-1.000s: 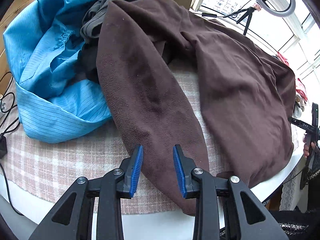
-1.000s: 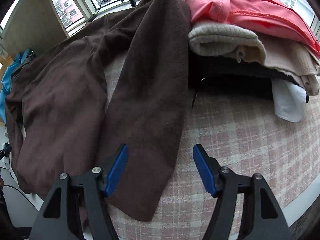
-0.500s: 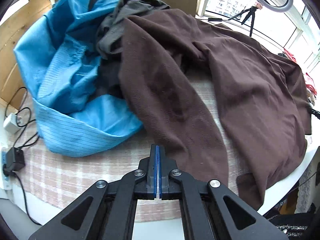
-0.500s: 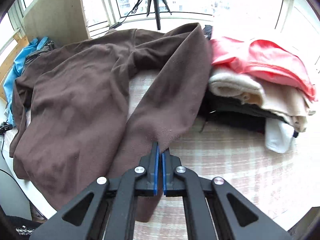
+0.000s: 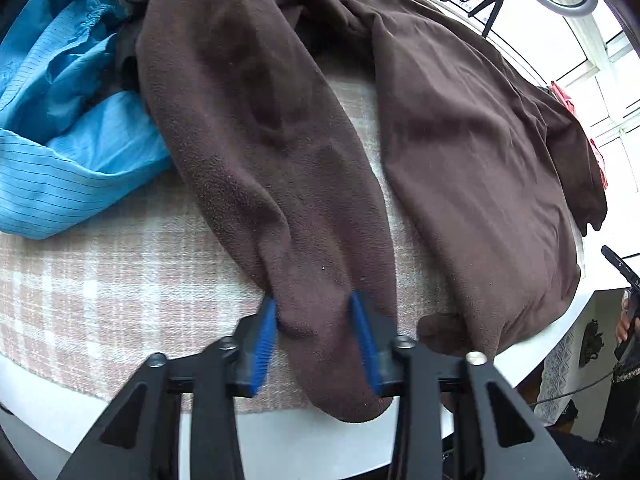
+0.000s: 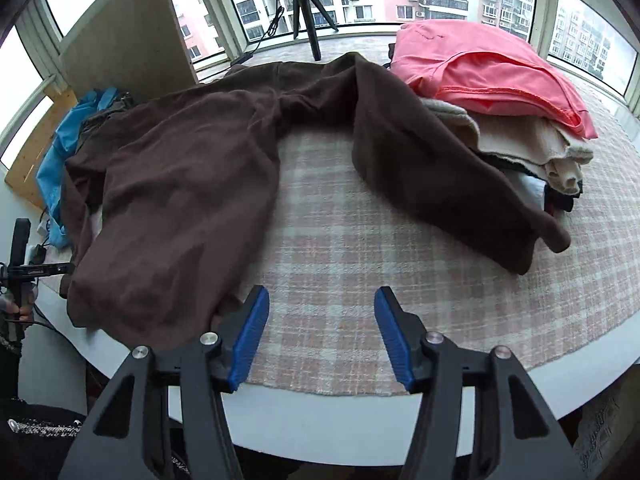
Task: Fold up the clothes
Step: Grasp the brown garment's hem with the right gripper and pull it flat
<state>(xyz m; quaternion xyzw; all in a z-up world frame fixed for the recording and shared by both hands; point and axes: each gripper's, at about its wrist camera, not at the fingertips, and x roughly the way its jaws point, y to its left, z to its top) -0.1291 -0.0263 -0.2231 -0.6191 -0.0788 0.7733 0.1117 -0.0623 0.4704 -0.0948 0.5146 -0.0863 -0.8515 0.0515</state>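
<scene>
On the checked cloth (image 6: 340, 240), our right gripper (image 6: 322, 336) has let go, opening empty, while our left gripper (image 5: 316, 340) opens around the brown sleeve (image 5: 320, 280), ready to fold.

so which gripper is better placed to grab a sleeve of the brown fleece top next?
Left. The left gripper already straddles a sleeve cuff of the brown fleece top, jaws opening around it. The right gripper hangs over bare checked tablecloth, jaws opening with nothing between them, the other sleeve well ahead.
</scene>
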